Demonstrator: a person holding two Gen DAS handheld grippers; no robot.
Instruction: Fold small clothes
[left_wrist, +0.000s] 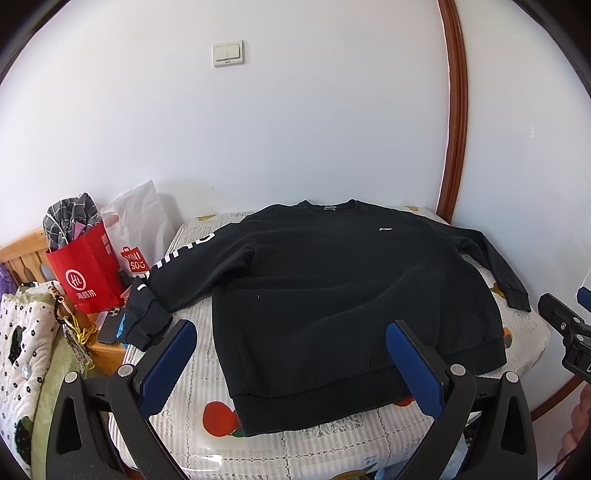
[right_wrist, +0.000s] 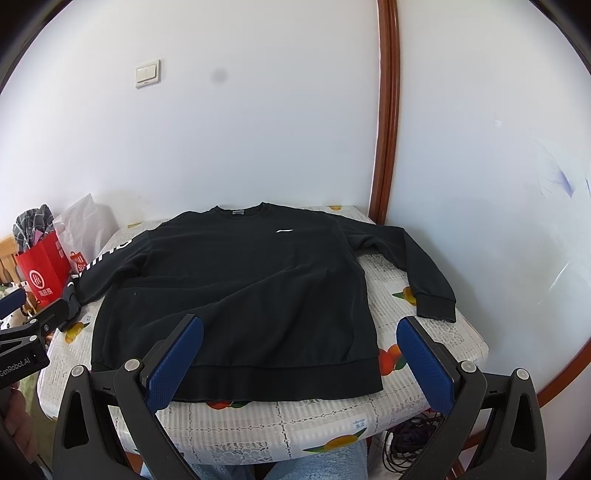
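A black sweatshirt (left_wrist: 332, 288) lies flat, face up, on the small table, collar at the far side, hem toward me; it also shows in the right wrist view (right_wrist: 236, 291). Its left sleeve, with white lettering (left_wrist: 177, 258), hangs off the table's left edge. Its right sleeve (right_wrist: 424, 266) lies on the table, cuff near the right edge. My left gripper (left_wrist: 291, 332) is open and empty, hovering over the hem's left part. My right gripper (right_wrist: 301, 328) is open and empty, over the hem's right part.
The table has a fruit-print cloth (right_wrist: 436, 343) and stands against a white wall. At the left stand a red paper bag (left_wrist: 86, 273), a white shopping bag (left_wrist: 138, 225), a phone (left_wrist: 110, 326) on a wooden stand, and a quilt (left_wrist: 22, 350). Cables (right_wrist: 402, 443) lie under the table.
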